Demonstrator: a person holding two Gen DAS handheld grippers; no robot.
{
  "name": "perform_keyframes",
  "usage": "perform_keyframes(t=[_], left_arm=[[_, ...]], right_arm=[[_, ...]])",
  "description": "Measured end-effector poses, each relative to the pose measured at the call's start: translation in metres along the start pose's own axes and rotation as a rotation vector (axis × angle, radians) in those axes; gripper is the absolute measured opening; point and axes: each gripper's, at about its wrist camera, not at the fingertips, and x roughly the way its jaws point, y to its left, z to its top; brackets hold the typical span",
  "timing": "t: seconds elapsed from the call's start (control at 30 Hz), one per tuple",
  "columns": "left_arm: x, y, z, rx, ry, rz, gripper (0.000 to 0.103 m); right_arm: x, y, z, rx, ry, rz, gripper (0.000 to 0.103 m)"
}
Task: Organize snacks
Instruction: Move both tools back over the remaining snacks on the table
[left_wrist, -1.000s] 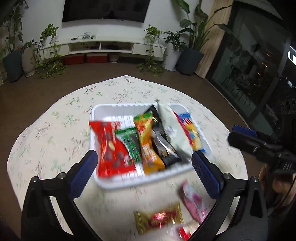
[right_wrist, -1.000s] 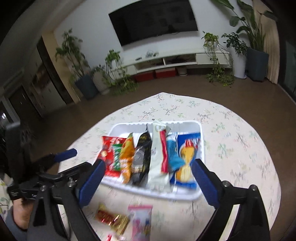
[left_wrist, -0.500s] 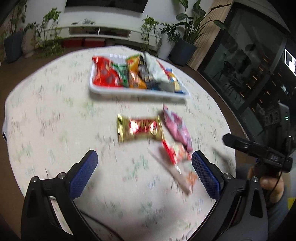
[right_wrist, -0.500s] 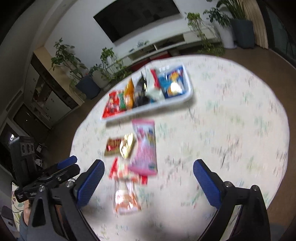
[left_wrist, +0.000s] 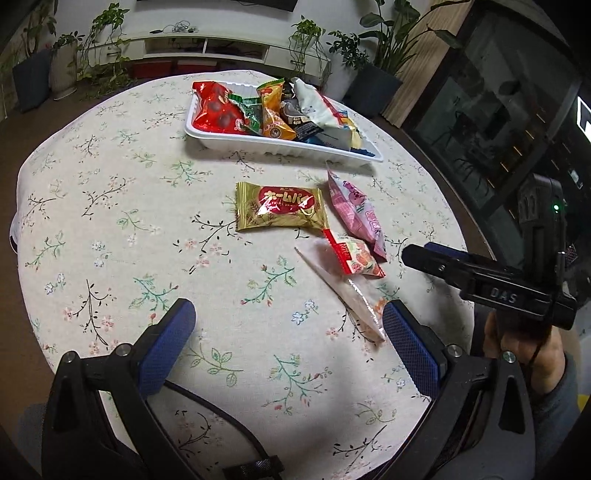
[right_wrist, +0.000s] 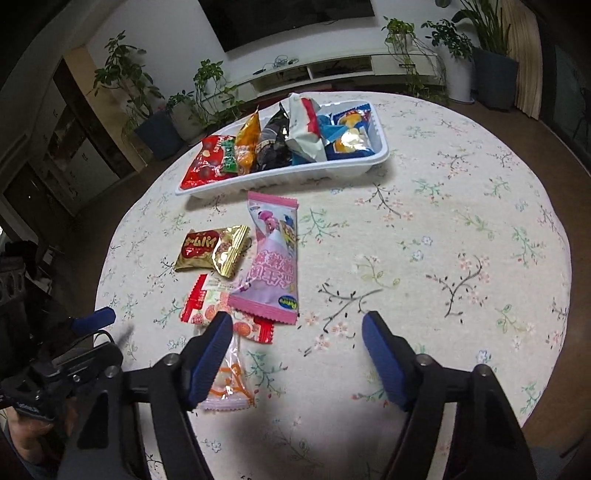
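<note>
White tray (right_wrist: 295, 177) with six packets; four loose packets (right_wrist: 273, 266).

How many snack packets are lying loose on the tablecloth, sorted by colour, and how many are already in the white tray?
Gold packet: 1
Pink packet: 1
Red-and-white packet: 1
Clear packet: 1
Loose on the tablecloth: 4
Packets in the white tray: about 6, overlapping, so not certain
Total: about 10
</note>
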Motion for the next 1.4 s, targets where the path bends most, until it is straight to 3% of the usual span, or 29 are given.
perform_keyframes(t=[0.3, 0.53, 0.63, 0.87, 1.07, 1.4], left_arm=[[0.022, -0.049, 0.022, 0.078, 0.069, -0.003, 0.103], [0.072, -0.059, 0.03, 0.082, 0.135, 0.156, 0.102], [0.081, -0.055, 0.026, 0.084, 0.156, 0.182, 0.099], [0.069, -0.04, 0.023, 0.092, 0.144, 0.157, 0.075], [0.052, -0.018, 0.018, 0.068, 0.147, 0.193, 0.075], [0.05, -0.043, 0.009, 0.034, 0.171, 0.114, 0.078]], right_arm=[[0.0, -0.004, 0.032, -0.01, -0.015, -0.046, 0.072], [-0.004, -0.016, 0.027, 0.022, -0.015, -0.07, 0.072], [-0.003, -0.018, 0.023, 0.028, -0.011, -0.065, 0.072], [0.001, -0.013, 0.019, 0.018, -0.006, -0.054, 0.072], [-0.002, -0.01, 0.017, 0.006, -0.015, -0.066, 0.073], [0.0, 0.004, 0.014, -0.018, -0.007, -0.046, 0.073]])
